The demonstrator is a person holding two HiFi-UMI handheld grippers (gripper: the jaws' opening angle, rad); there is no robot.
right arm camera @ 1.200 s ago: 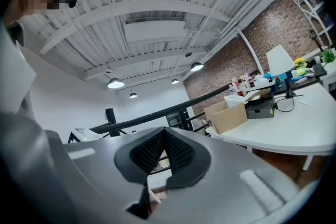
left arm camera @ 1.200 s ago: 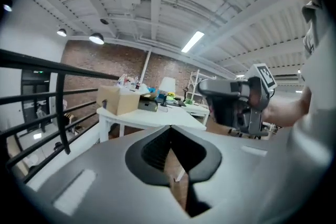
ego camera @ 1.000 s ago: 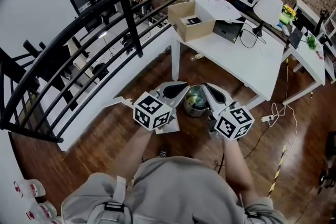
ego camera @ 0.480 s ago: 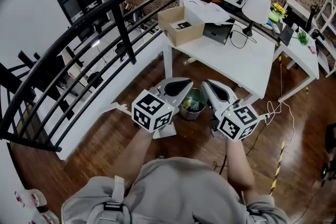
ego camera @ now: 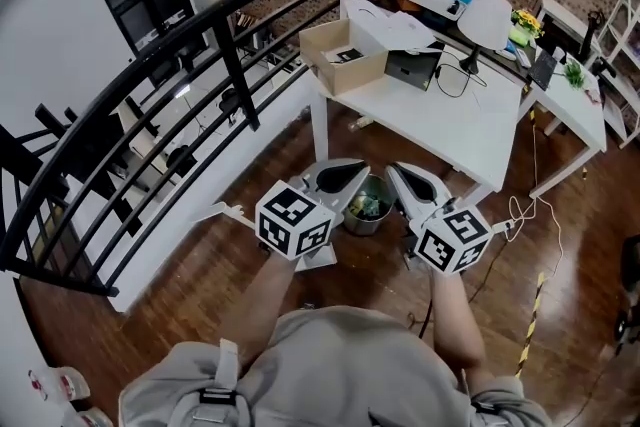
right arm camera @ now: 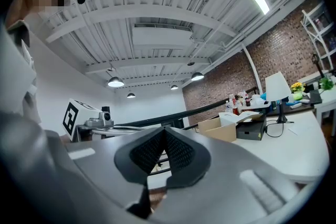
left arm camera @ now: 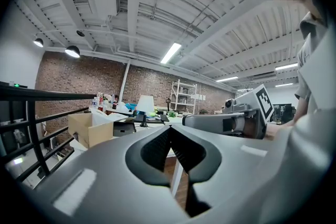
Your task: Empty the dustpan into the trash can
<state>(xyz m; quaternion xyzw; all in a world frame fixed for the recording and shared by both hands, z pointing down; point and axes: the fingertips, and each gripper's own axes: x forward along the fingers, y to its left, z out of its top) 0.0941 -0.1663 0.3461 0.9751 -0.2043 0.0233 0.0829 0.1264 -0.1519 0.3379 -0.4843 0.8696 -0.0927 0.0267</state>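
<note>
Though left gripper (ego camera: 348,177), right gripper (ego camera: 402,180) jaws closed (both empty), trash can (ego camera: 366,212) half hidden between.

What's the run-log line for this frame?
left gripper: shut, empty | right gripper: shut, empty | trash can: on floor, seen between both grippers, beside white table

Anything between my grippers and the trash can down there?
Nothing visible does. In the head view the open trash can shows on the floor between the left gripper and the right gripper, both shut and empty. The white table stands beside it, not over it.
</note>
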